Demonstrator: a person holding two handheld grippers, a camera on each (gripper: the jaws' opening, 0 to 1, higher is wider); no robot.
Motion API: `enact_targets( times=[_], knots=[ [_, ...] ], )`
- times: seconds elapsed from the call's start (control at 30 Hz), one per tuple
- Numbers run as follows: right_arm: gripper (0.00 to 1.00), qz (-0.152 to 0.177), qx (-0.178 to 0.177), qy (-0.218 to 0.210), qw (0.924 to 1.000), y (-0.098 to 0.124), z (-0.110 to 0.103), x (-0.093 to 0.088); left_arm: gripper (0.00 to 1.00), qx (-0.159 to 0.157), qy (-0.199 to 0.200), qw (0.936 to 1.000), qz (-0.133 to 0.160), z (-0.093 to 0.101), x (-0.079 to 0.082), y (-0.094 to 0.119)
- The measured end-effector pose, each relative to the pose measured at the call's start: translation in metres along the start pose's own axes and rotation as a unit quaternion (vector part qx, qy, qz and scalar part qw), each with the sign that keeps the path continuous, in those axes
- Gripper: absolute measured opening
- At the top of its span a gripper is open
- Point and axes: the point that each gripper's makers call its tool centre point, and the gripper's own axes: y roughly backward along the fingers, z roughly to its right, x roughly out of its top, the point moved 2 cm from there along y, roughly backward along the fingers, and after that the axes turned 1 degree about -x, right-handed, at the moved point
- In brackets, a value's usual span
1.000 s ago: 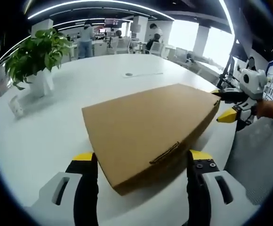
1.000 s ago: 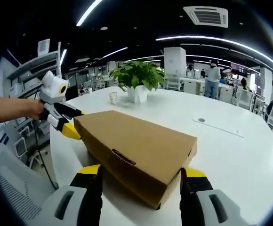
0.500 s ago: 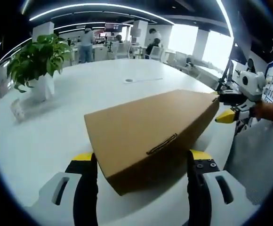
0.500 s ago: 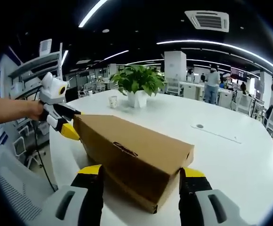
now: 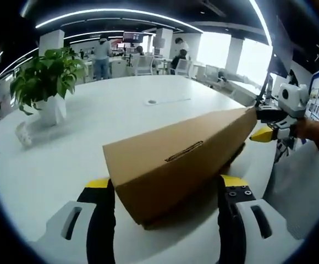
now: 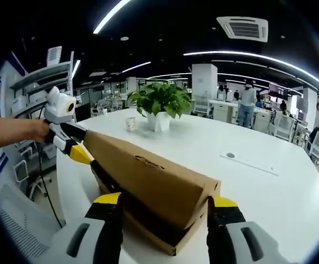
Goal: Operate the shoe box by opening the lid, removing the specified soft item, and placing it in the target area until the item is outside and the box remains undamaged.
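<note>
On the round white table (image 5: 93,143), near the potted plant (image 6: 160,104), your left gripper (image 5: 165,190) and right gripper (image 6: 165,206), jaws apart, straddle the shoe box (image 5: 176,165); its lid is tilted up, contents hidden.

We see open-plan office: big round white table (image 5: 93,115), potted plant (image 6: 159,102) near its far edge, desks and chairs (image 5: 143,52) behind, people (image 5: 100,49) standing, ring ceiling lights (image 6: 247,55), air-conditioning vent (image 6: 242,27).
</note>
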Motion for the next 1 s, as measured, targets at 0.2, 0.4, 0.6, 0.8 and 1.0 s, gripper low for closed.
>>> enact_targets(
  times=[0.2, 0.4, 0.6, 0.8, 1.0],
  knots=[
    [0.55, 0.005, -0.006, 0.011, 0.9999, -0.001, 0.006, 0.007, 0.74, 0.002, 0.0, 0.9999, 0.01, -0.003, 0.009, 0.003],
    [0.5, 0.012, -0.015, 0.015, 0.9997, -0.002, 0.013, 0.016, 0.69, 0.013, 0.004, 0.9996, 0.026, -0.009, 0.018, 0.004],
    [0.45, 0.016, -0.03, 0.027, 0.999, -0.004, 0.02, 0.023, 0.64, 0.026, -0.003, 0.999, 0.036, -0.014, 0.025, 0.004],
    [0.4, 0.021, -0.041, 0.034, 0.9983, -0.006, 0.029, 0.032, 0.58, 0.04, -0.003, 0.9983, 0.044, -0.023, 0.034, 0.003],
    [0.33, 0.024, -0.05, 0.035, 0.9979, -0.007, 0.036, 0.035, 0.57, 0.044, -0.009, 0.9981, 0.042, -0.026, 0.039, -0.002]
  ],
)
